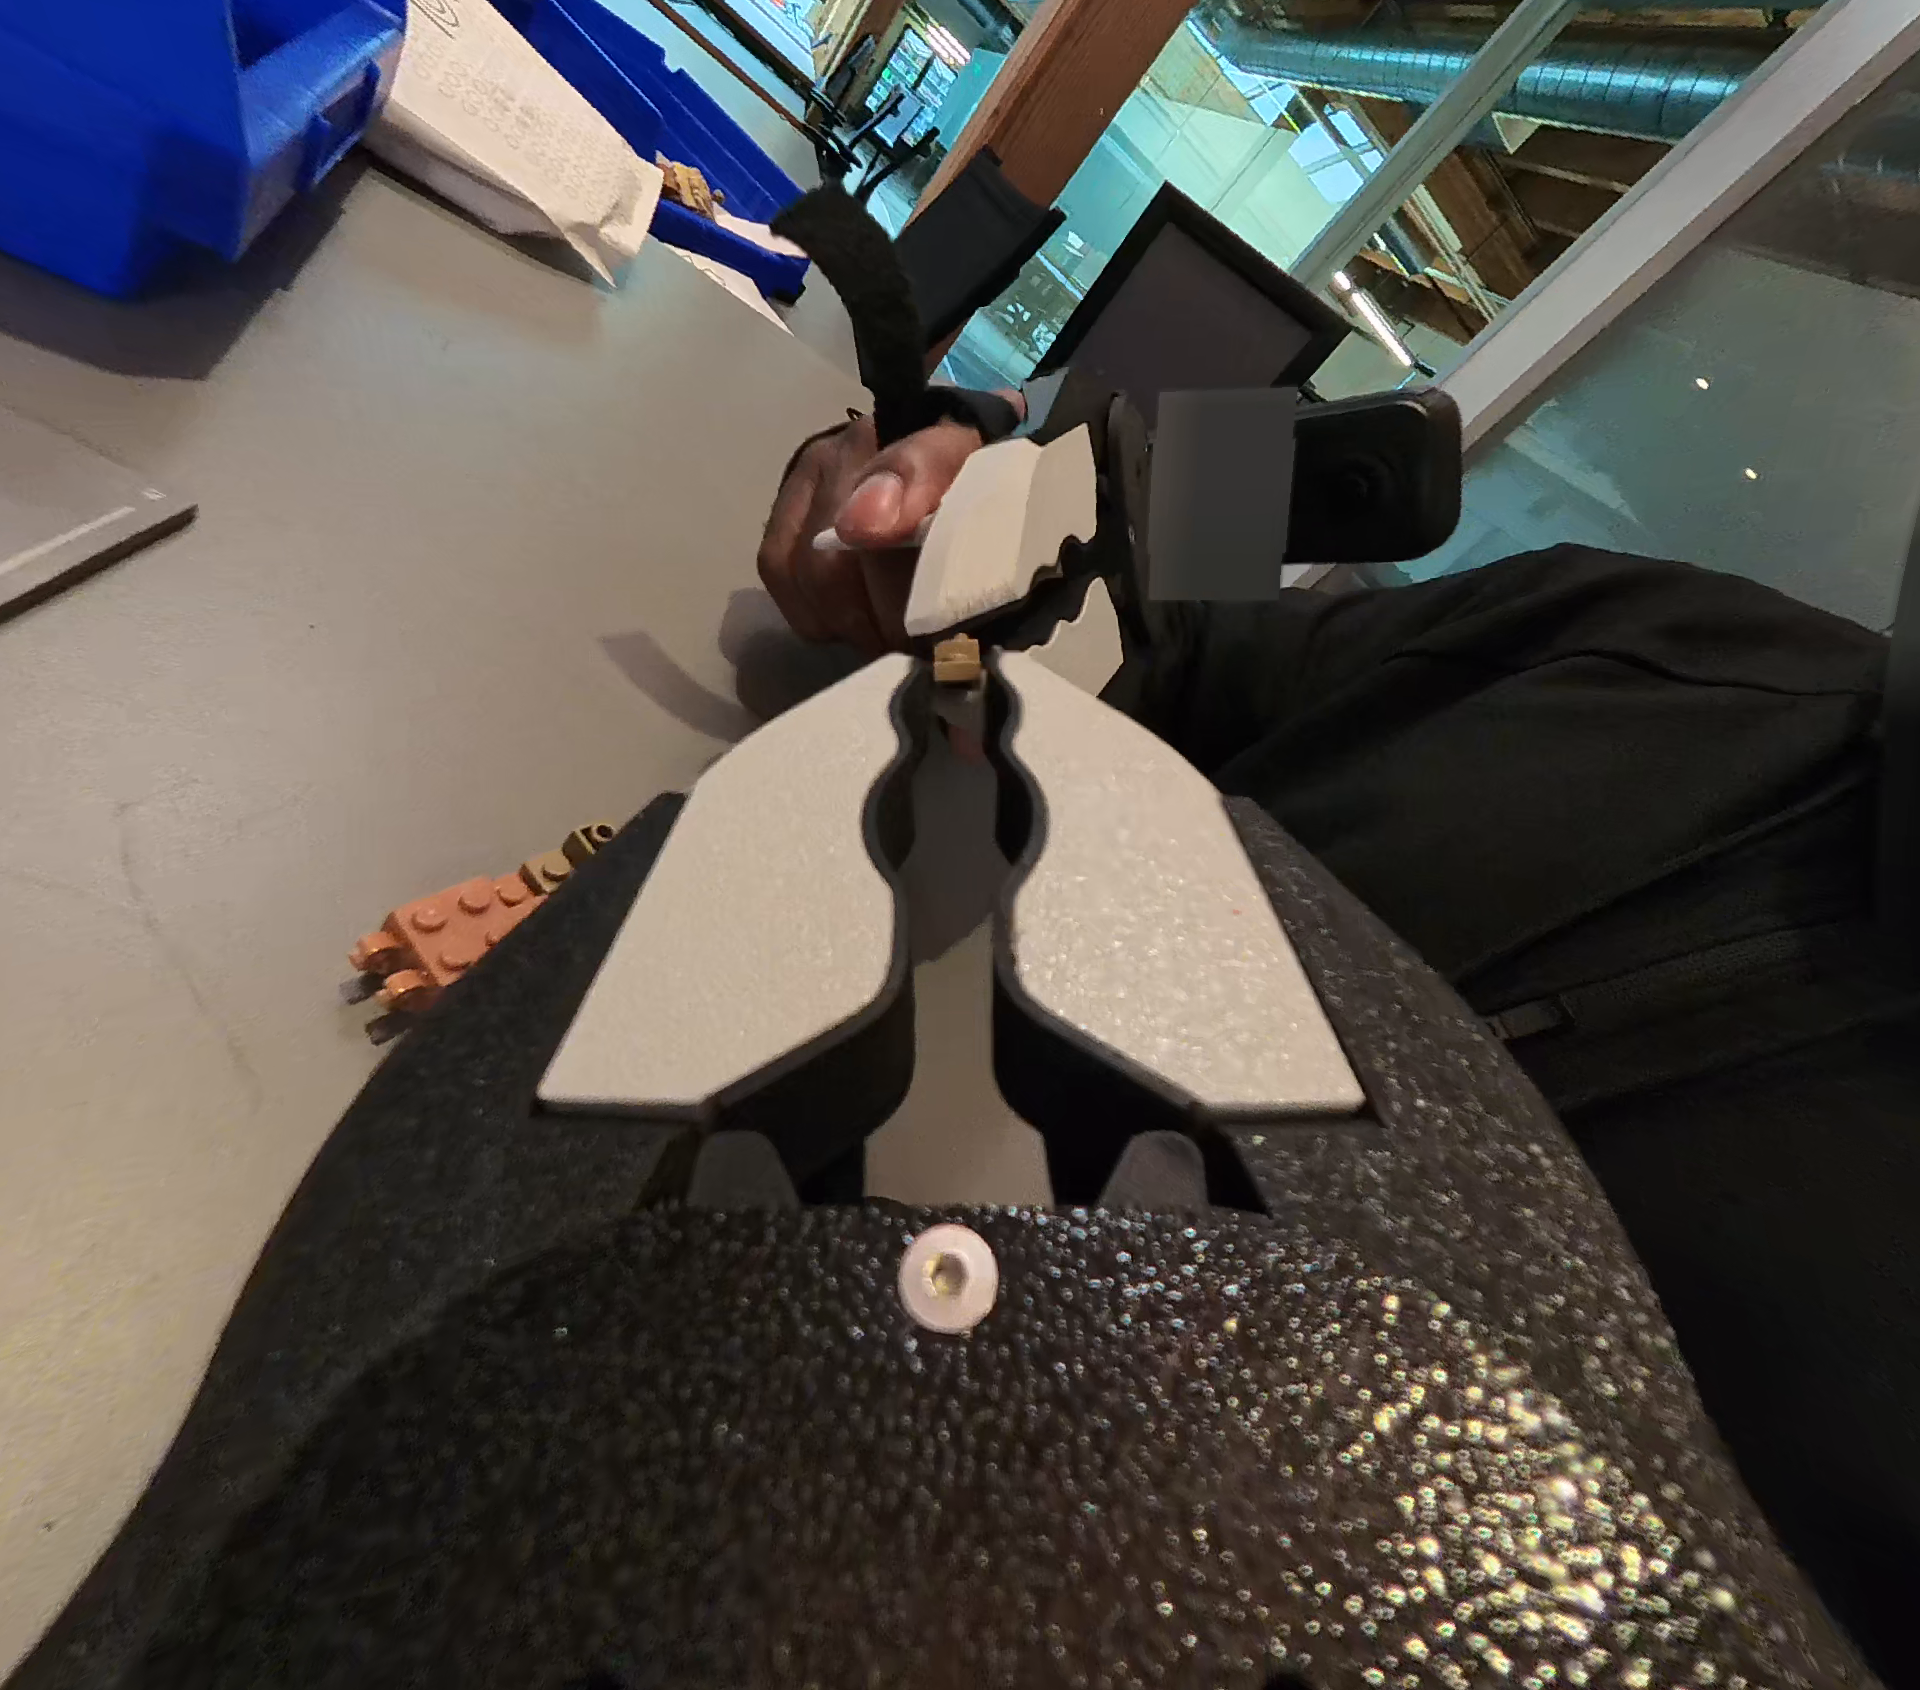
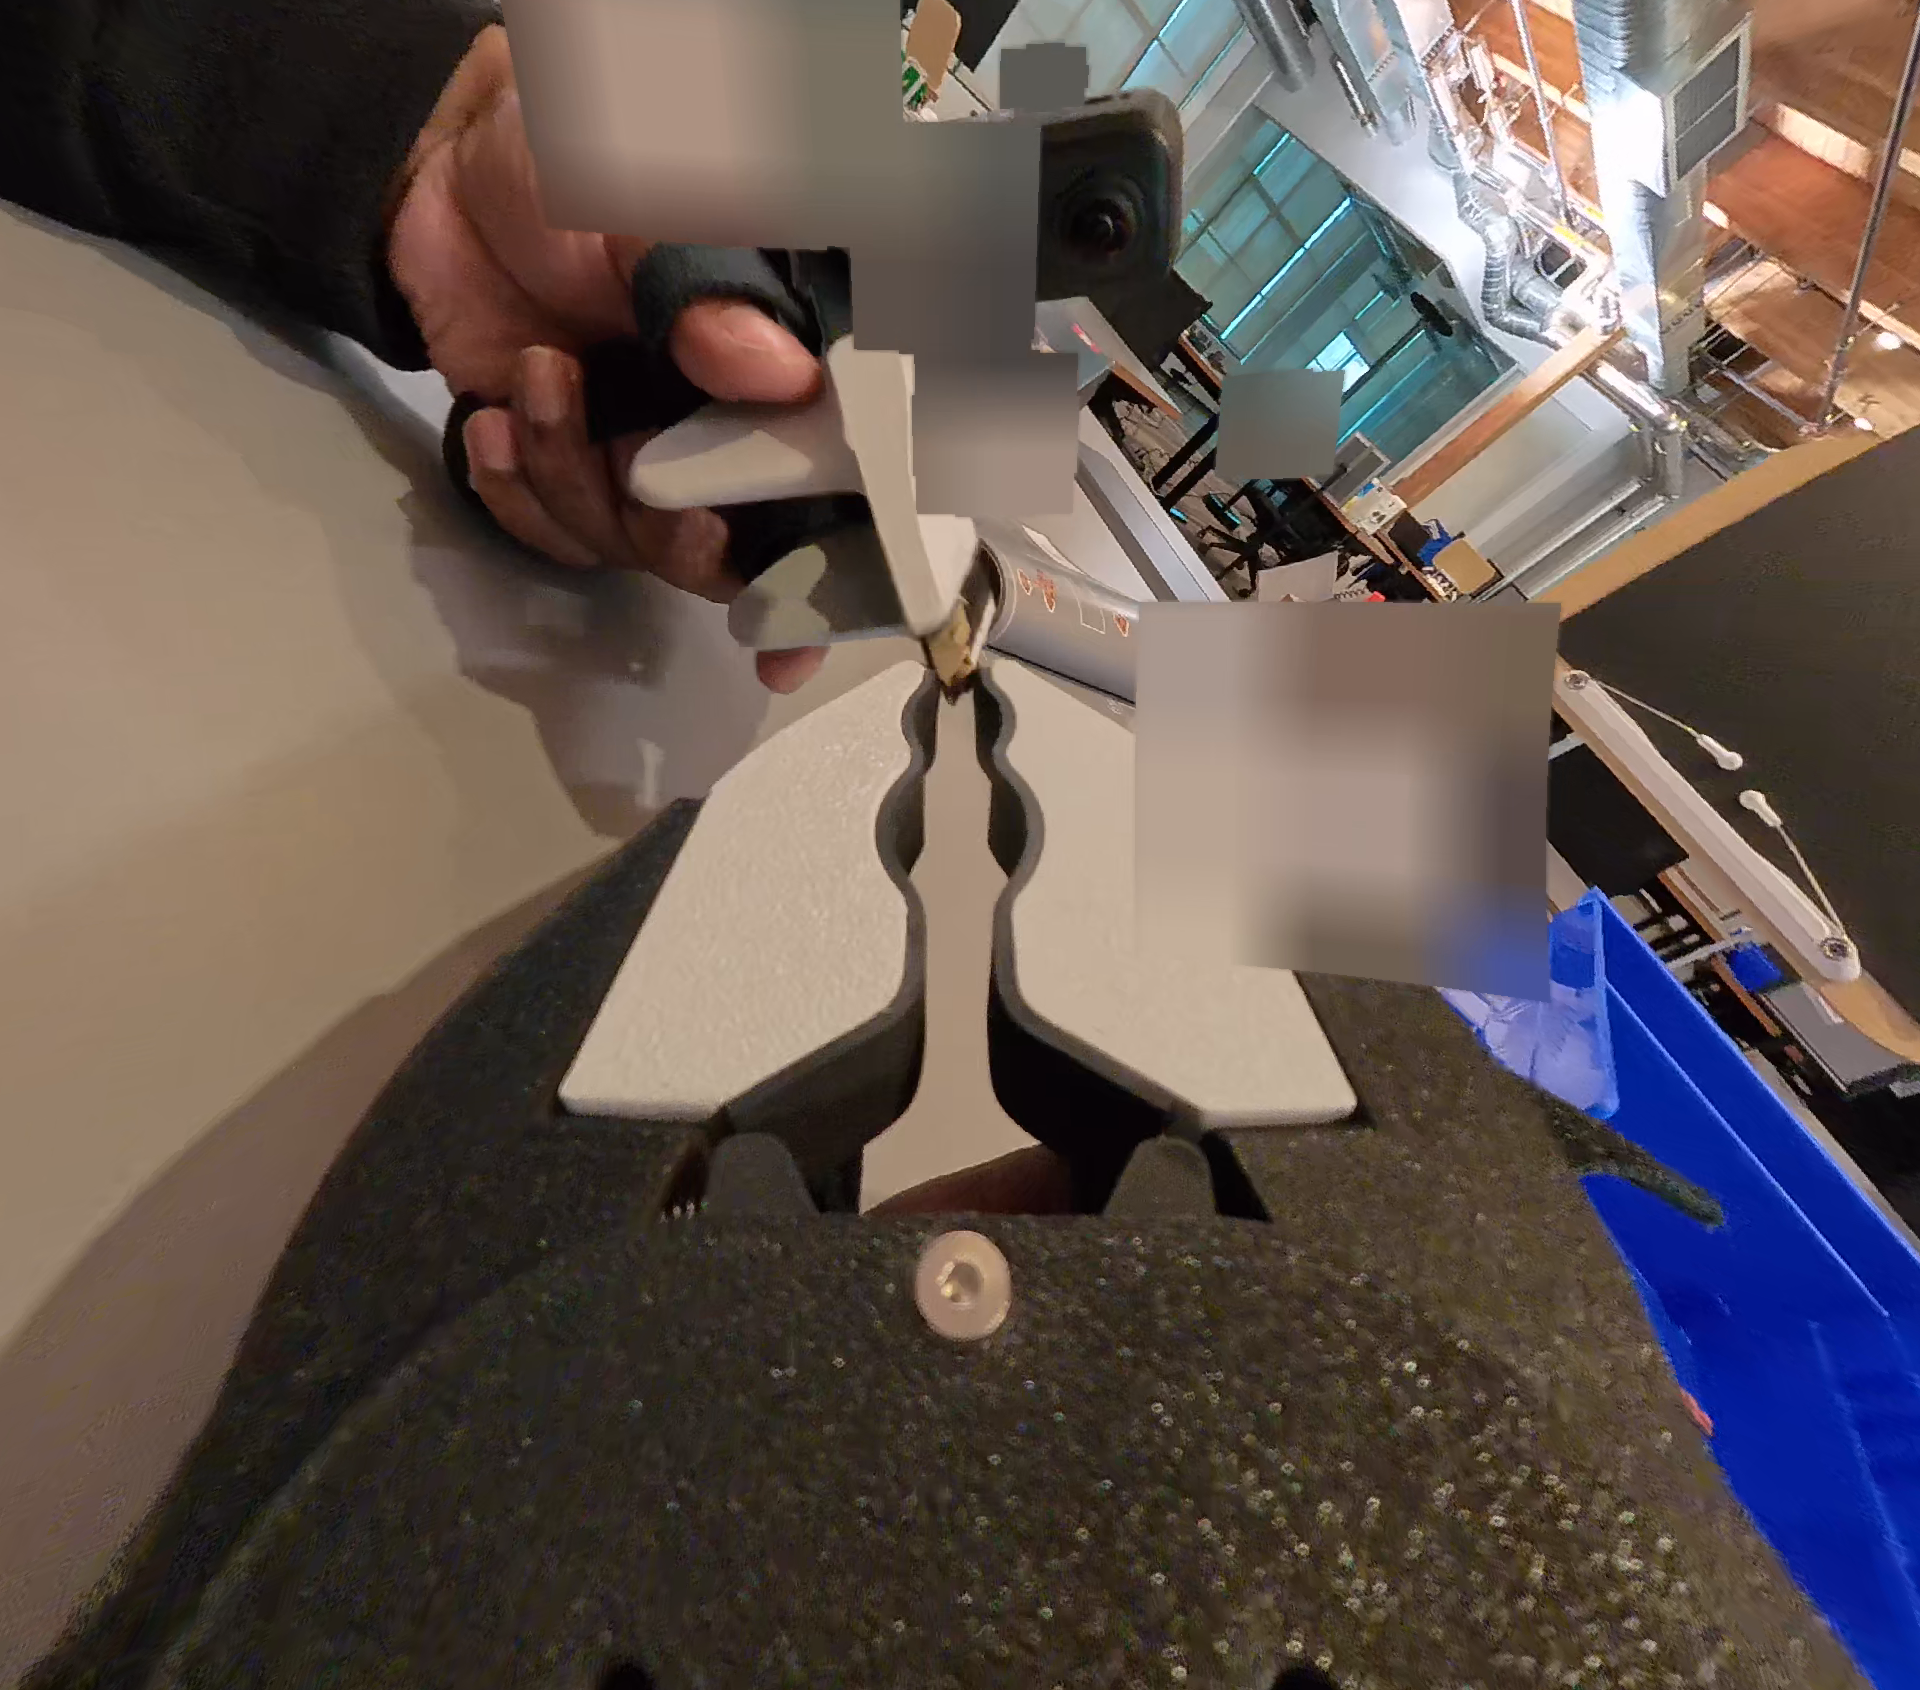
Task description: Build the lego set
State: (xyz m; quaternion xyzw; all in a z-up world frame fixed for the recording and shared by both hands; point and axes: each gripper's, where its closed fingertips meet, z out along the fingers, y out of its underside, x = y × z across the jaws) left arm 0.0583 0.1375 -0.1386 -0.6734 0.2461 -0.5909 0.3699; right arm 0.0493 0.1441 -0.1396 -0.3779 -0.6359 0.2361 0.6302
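My two grippers meet tip to tip above the grey table [image 1: 364,497]. In the left wrist view my left gripper [image 1: 951,676] is shut on a small tan brick [image 1: 956,664], with a darker piece hanging under it between the fingers. My right gripper [image 1: 943,630] comes in from the upper right and its tips touch the top of that brick. In the right wrist view my right gripper [image 2: 951,684] is shut on the lower end of the tan brick [image 2: 951,651], and the left gripper's fingers [image 2: 894,518] pinch it from above. A hand [image 2: 520,393] grips each handle.
Blue bins [image 1: 156,30] and a white paper bag [image 1: 499,113] stand at the table's far left. An orange-brown brick assembly [image 1: 457,923] lies beside my left gripper. A grey plate [image 1: 62,539] lies at the left edge. A blue bin [image 2: 1766,1225] and a grey tube [image 2: 1060,622] are at the right.
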